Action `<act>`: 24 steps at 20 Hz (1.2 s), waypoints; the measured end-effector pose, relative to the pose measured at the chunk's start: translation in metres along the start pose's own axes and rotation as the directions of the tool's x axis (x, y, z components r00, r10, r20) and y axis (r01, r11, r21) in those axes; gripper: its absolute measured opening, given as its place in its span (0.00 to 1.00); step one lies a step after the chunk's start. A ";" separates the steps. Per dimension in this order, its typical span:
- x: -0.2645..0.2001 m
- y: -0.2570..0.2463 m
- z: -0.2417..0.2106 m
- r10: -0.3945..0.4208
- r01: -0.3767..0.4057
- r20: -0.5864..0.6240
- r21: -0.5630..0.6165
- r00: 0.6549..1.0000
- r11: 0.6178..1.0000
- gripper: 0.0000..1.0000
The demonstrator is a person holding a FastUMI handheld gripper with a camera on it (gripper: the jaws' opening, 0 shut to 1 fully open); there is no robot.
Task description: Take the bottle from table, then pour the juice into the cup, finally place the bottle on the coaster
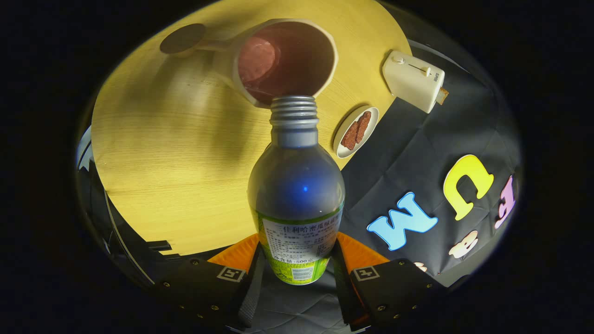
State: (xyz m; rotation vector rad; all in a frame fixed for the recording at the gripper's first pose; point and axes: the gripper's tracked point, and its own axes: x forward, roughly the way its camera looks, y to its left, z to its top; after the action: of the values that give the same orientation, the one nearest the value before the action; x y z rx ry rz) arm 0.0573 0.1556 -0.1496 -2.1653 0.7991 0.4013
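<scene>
My gripper [297, 260] is shut on the lower body of a silver bottle [297, 185] with a green and white label, one finger on each side. The bottle is tipped forward, its open threaded neck [293, 111] right at the rim of a white cup [285, 60] that lies just beyond it. The cup's inside looks reddish, with some pink liquid in it. A dark round coaster [182, 38] lies on the wooden table [153, 153] beyond and to the left of the cup, touching the cup's shadow.
A small white dish [355, 131] with two brown pieces sits right of the bottle neck near the table's edge. A white toaster [413, 80] with a slice of bread in it stands beyond the dish. The black cloth wall runs along the right.
</scene>
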 end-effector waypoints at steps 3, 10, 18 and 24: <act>0.002 0.005 0.008 0.002 -0.004 0.036 0.053 0.999 0.999 0.69; -0.002 0.022 0.020 0.032 -0.065 0.143 0.231 0.989 0.971 0.69; -0.002 0.041 0.035 0.048 -0.185 0.313 0.424 0.949 0.887 0.70; -0.005 0.052 0.044 0.036 -0.311 0.448 0.557 0.893 0.770 0.70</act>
State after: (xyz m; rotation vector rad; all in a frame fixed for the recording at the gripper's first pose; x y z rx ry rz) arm 0.0182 0.1650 -0.2046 -1.3247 0.7573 0.5797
